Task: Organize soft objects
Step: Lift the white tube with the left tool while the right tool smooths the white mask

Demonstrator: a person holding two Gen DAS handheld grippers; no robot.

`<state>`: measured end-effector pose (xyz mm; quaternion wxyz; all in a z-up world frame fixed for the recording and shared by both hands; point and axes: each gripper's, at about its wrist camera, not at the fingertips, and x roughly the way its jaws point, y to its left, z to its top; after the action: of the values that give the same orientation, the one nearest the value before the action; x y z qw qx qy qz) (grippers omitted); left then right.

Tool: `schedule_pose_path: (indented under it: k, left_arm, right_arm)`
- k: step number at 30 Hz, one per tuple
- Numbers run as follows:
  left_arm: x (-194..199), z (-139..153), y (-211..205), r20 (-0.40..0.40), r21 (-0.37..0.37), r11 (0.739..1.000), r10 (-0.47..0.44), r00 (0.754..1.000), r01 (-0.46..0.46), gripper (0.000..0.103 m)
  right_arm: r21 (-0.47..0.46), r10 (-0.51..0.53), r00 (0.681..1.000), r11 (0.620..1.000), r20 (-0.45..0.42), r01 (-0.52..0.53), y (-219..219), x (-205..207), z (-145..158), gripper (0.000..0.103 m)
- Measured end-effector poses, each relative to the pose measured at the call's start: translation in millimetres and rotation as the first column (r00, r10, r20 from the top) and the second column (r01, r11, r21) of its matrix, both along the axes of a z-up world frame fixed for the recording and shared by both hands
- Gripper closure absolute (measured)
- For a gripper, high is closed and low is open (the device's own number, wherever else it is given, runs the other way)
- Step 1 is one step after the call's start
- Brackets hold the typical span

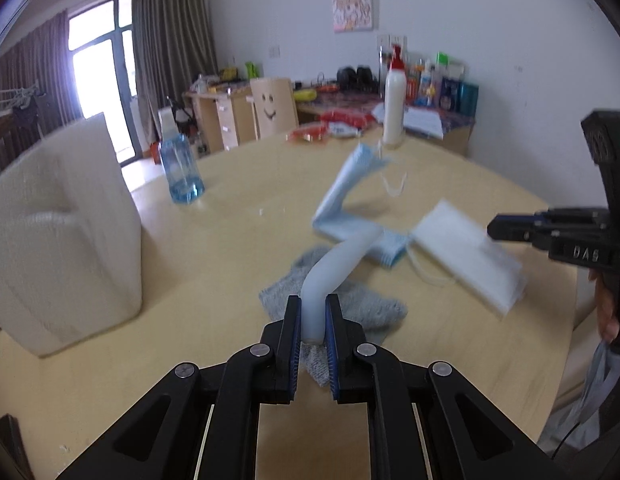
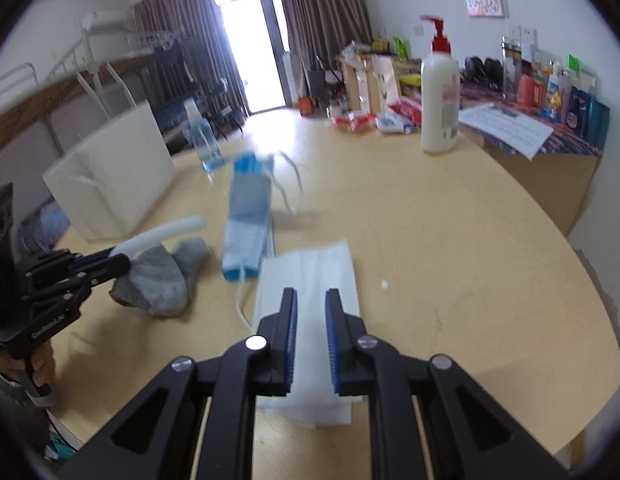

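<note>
Daylight glares through the balcony door [image 2: 249, 40]; fisheye edges bend and darken, and the tabletop things blur.

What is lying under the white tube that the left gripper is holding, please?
A grey cloth lies crumpled on the table beneath the tube. The tube's far end reaches over a blue mask. The gripper's fingers hide the cloth's near edge.
</note>
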<state>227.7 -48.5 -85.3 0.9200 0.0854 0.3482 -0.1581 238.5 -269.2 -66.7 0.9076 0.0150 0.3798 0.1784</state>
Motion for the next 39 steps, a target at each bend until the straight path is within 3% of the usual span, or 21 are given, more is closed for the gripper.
schedule_pose_path:
  k: [7,10,14,20,25,31,39]
  left_arm:
    - [-7.4,-2.8,0.5,0.001,0.053,0.999,-0.013,1.0,0.013,0.079]
    - [-6.6,2.4,-3.6,0.015,0.062,0.998,-0.03,0.999,0.029,0.063]
    - [-5.2,7.8,-12.8,0.031,0.076,0.994,-0.077,0.997,0.074,0.06]
    - [13.9,-8.4,-19.3,-0.052,0.062,0.994,-0.082,0.995,0.086,0.062]
    - [18.7,-17.6,-17.5,-0.101,0.058,0.995,-0.073,0.992,0.079,0.074]
    - [16.1,-16.8,-15.8,-0.099,0.056,0.995,-0.076,0.992,0.082,0.086]
    - [4.3,9.5,-5.5,-0.002,-0.009,0.998,-0.06,0.998,0.06,0.087]
  right_arm:
    - [-0.025,0.019,1.0,0.999,-0.015,-0.02,7.7,-4.2,-7.6,0.085]
    - [-0.021,0.02,1.0,1.0,-0.02,-0.021,8.0,-3.0,-8.4,0.085]
    - [-0.016,0.021,1.0,1.0,-0.016,-0.022,8.8,-4.1,-7.1,0.085]
    - [-0.017,0.016,1.0,1.0,-0.024,-0.016,6.7,-2.1,-10.4,0.085]
    - [-0.019,0.018,0.999,1.0,-0.033,-0.018,5.6,-2.0,-12.6,0.085]
    - [-0.025,0.014,0.999,1.0,-0.042,-0.015,6.5,-1.0,-16.0,0.085]
    - [-0.061,0.014,0.999,0.998,-0.048,-0.017,9.3,-0.5,-16.5,0.084]
